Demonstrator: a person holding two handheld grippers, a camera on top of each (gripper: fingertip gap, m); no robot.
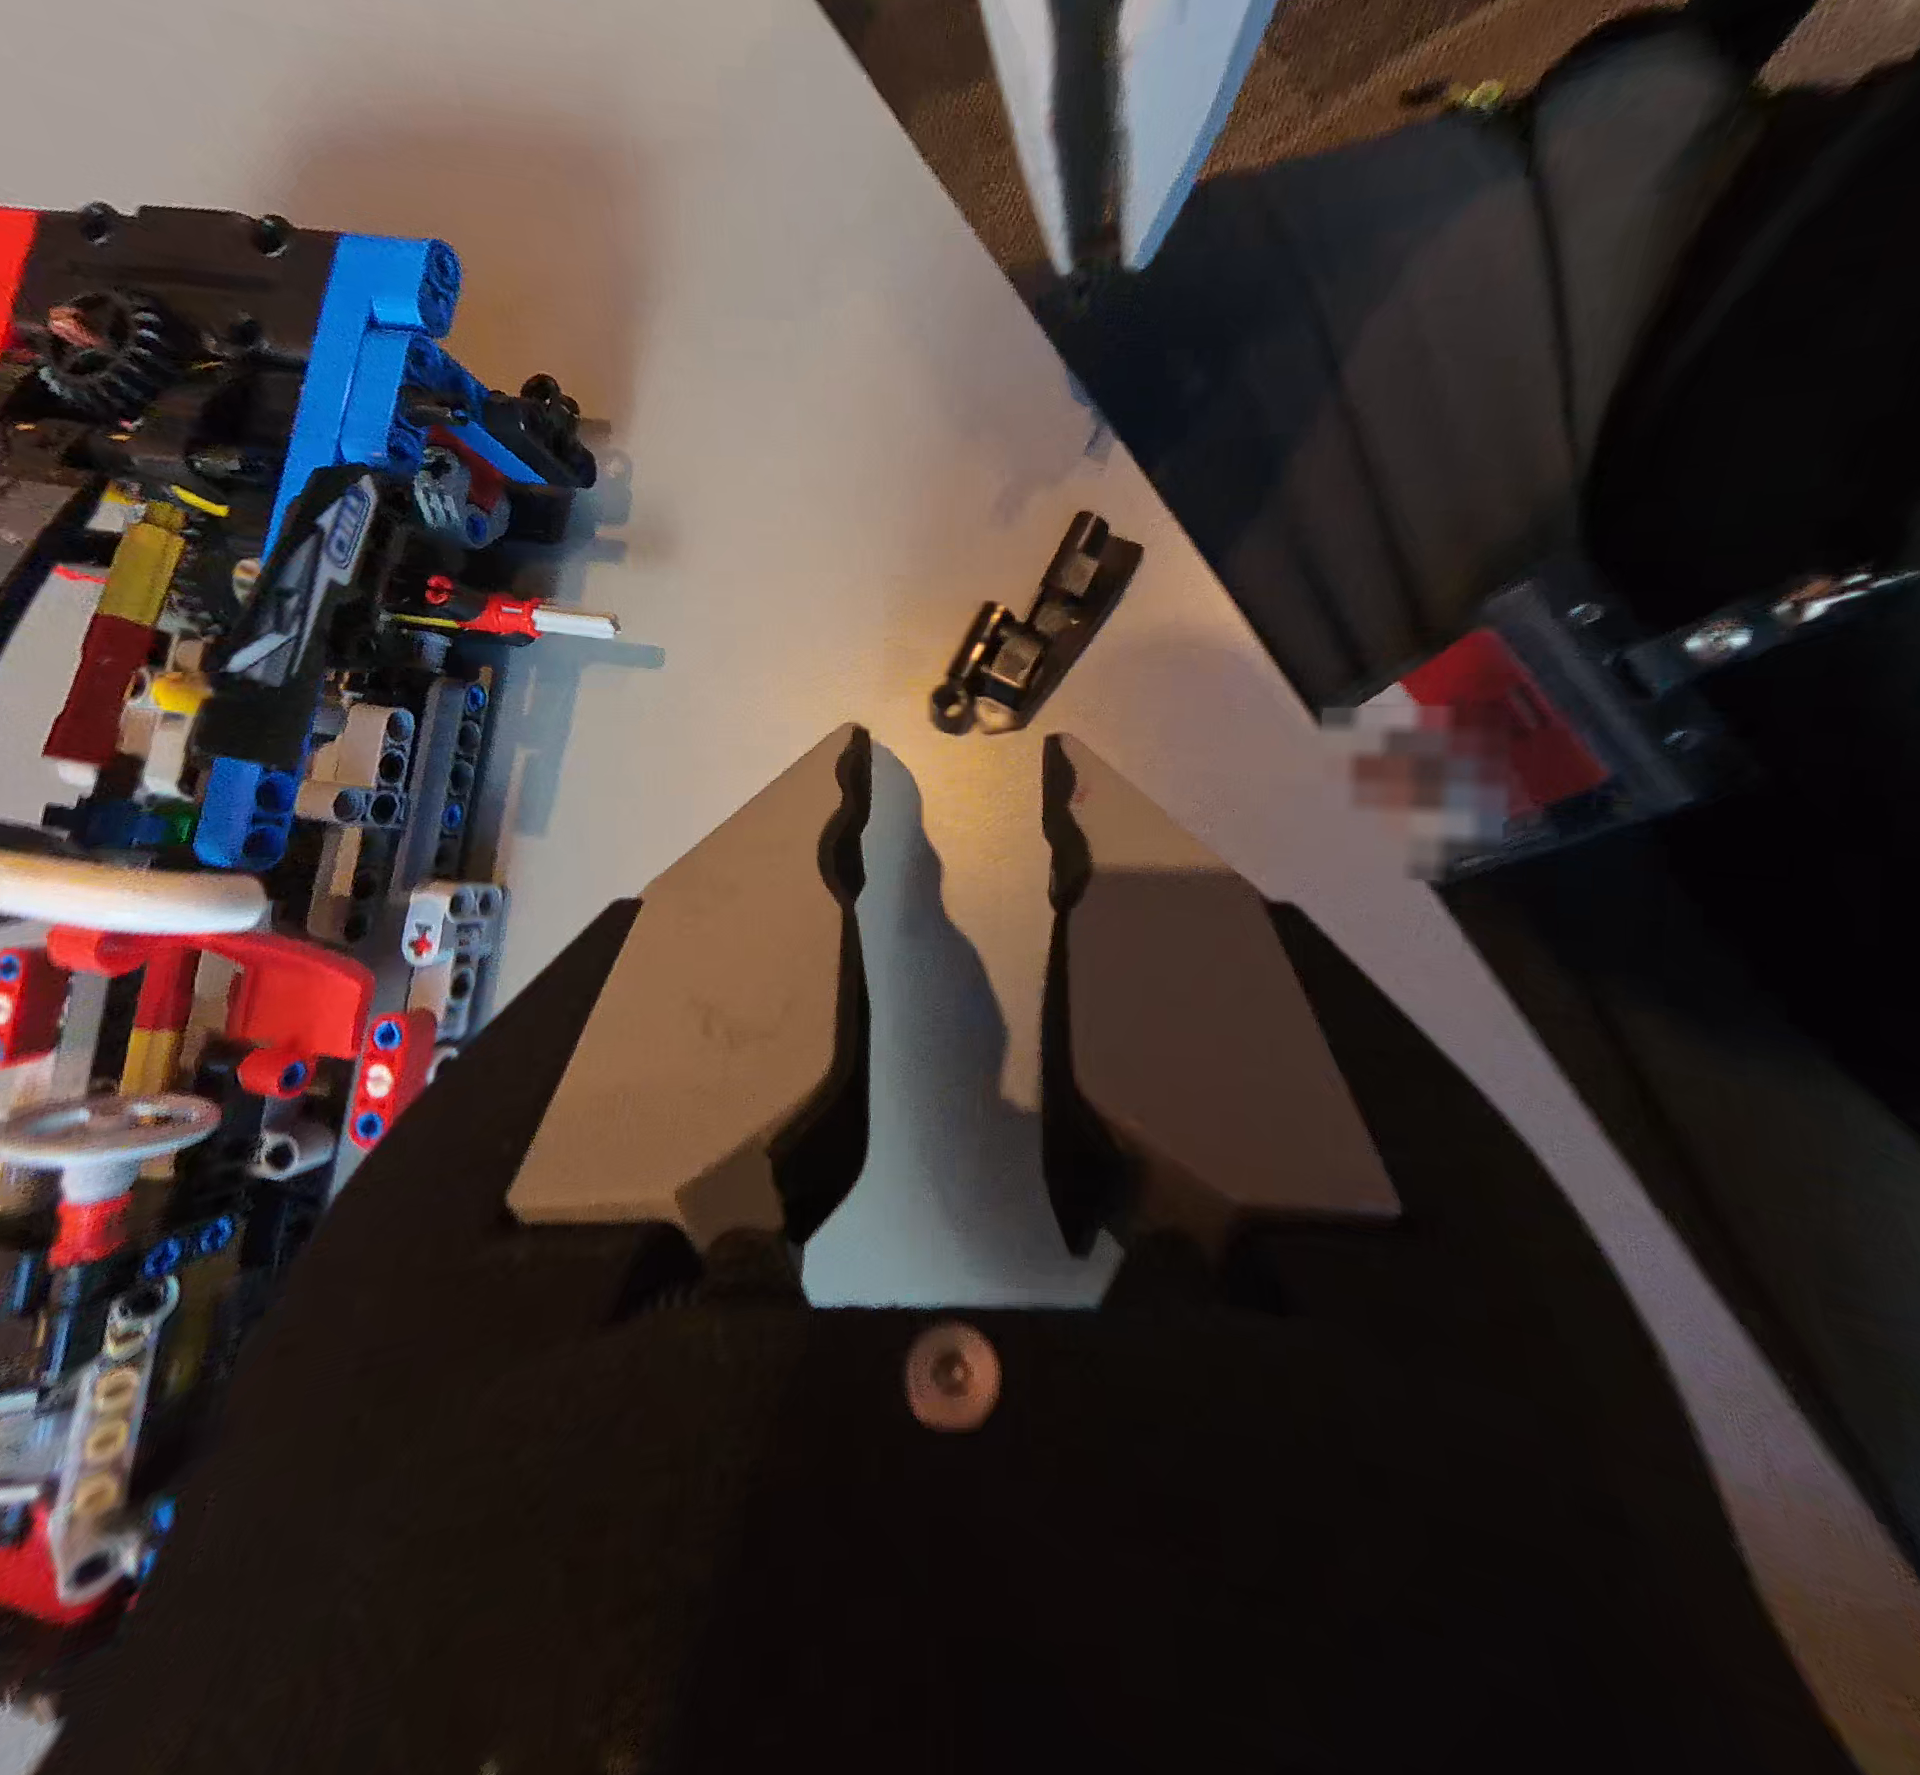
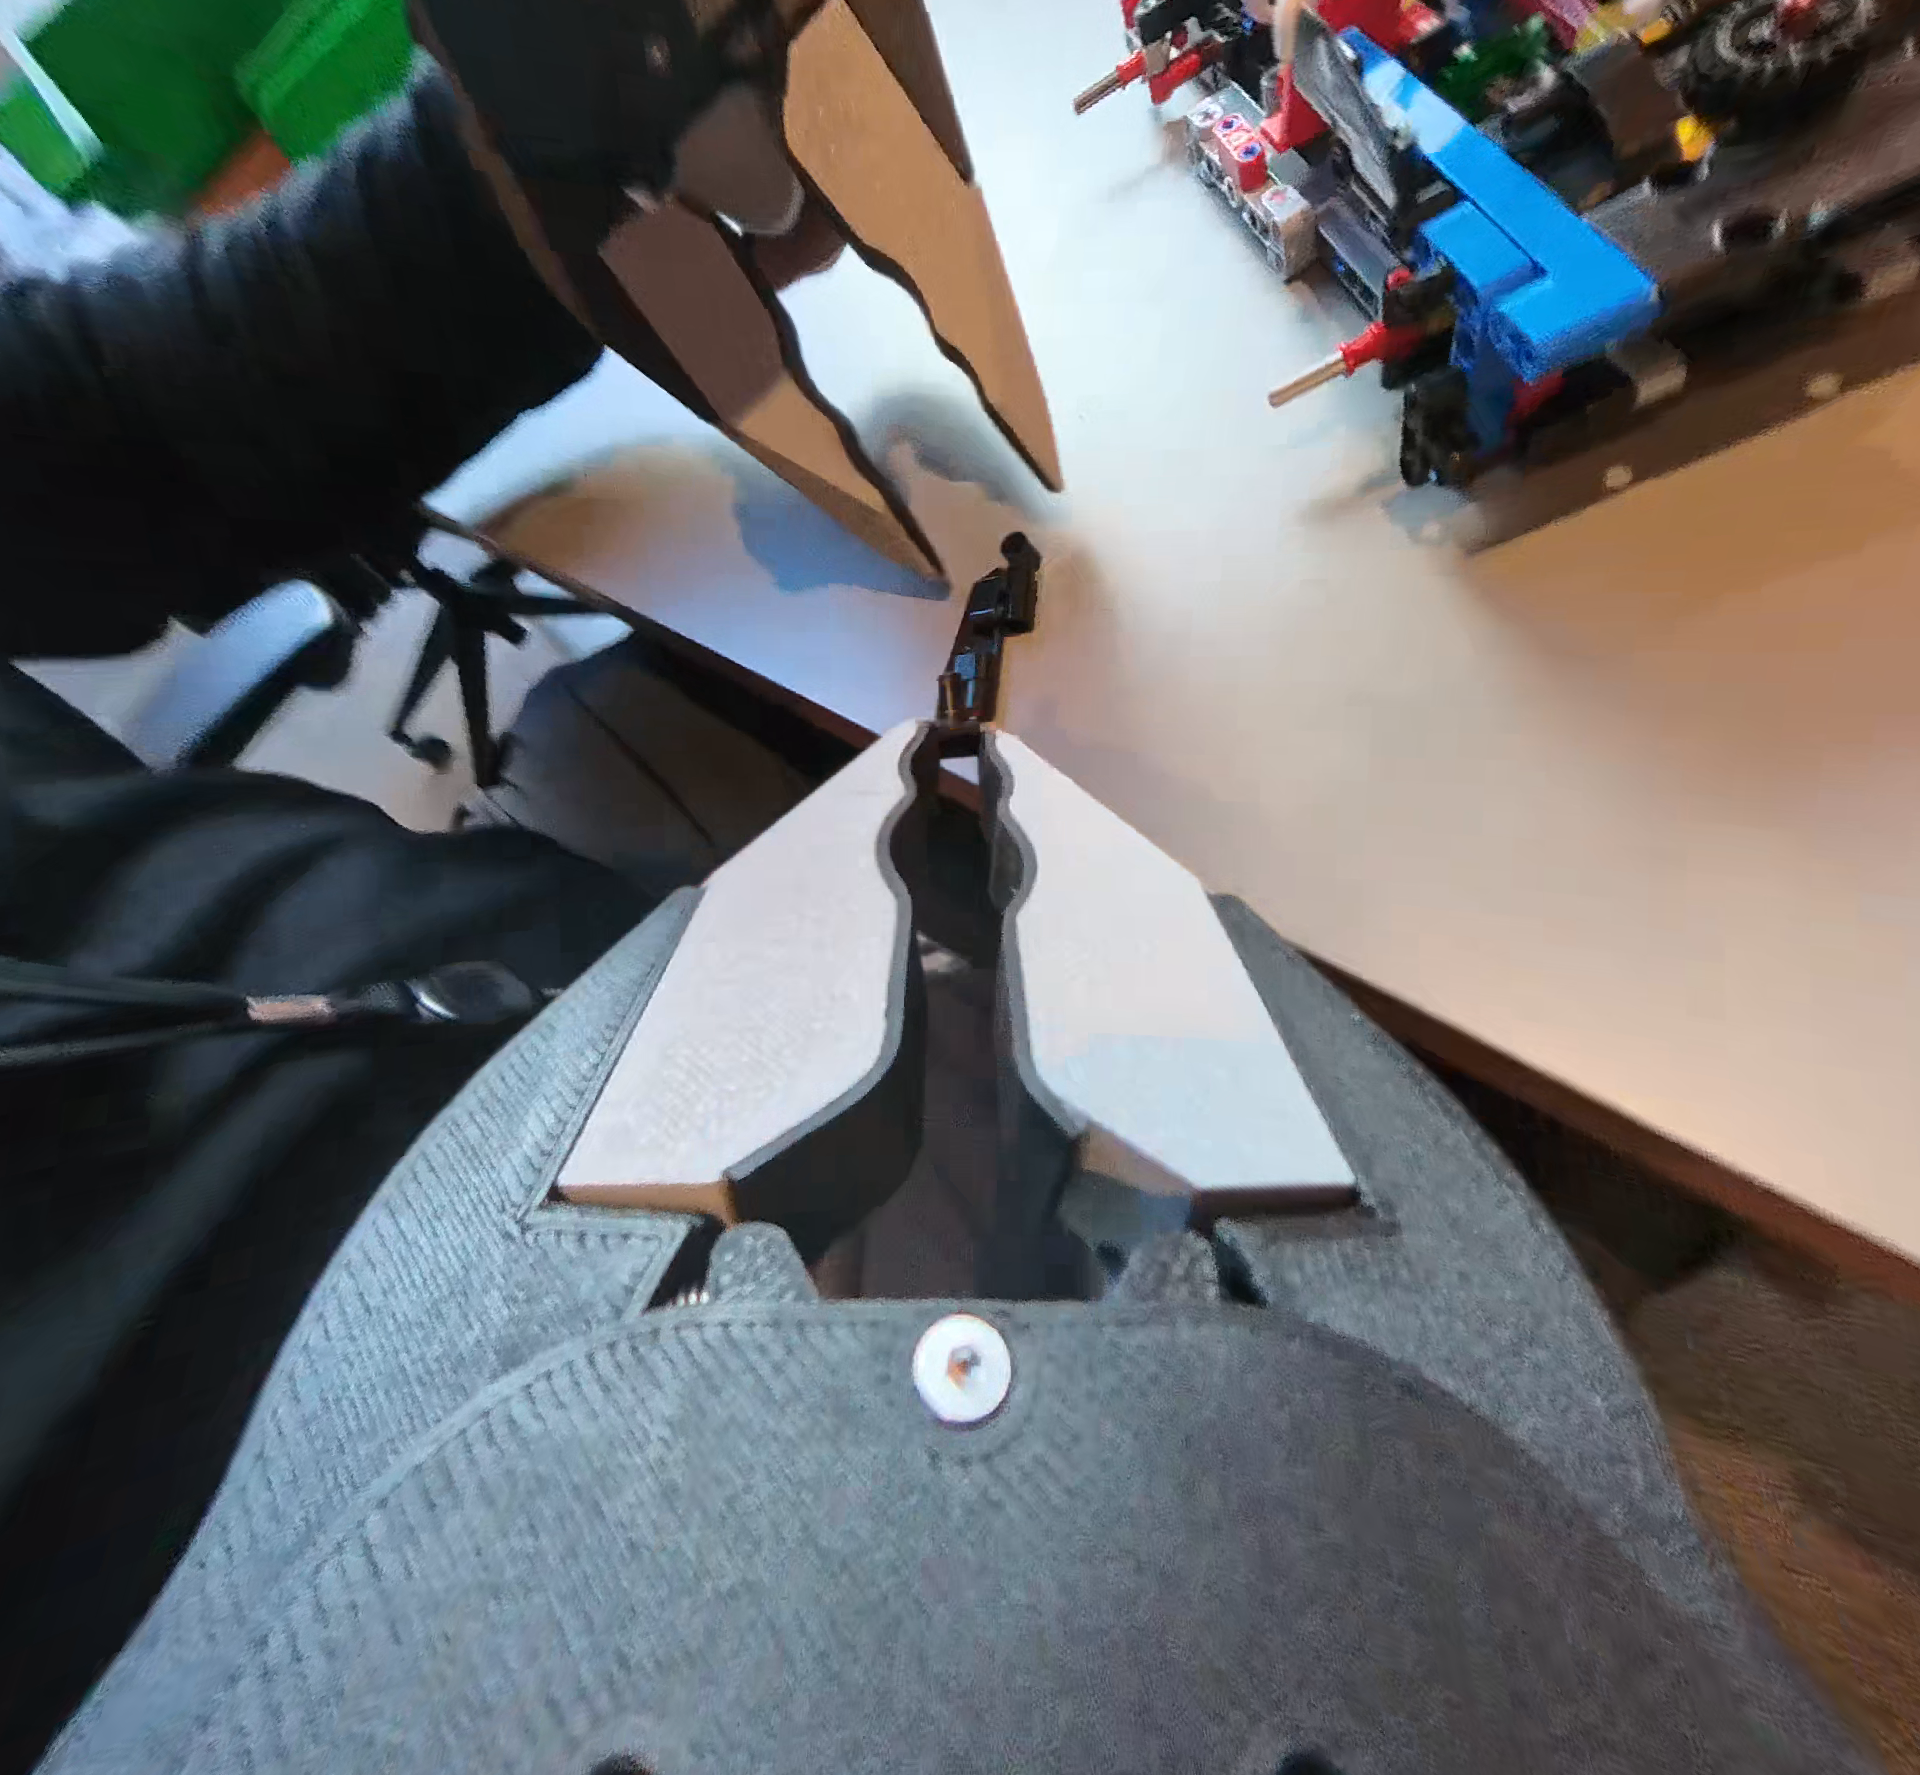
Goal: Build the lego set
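One small black piece (image 2: 987, 624) is pinched by the right gripper (image 2: 956, 738) fingers, the left gripper (image 1: 951, 749) fingers spread nearby; next, likely handover or fitting to the model (image 2: 1507, 198).

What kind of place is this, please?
Probably an office or hobby room: a white table carries a part-built lego model, with a rolling chair base and green boxes on the floor beyond.
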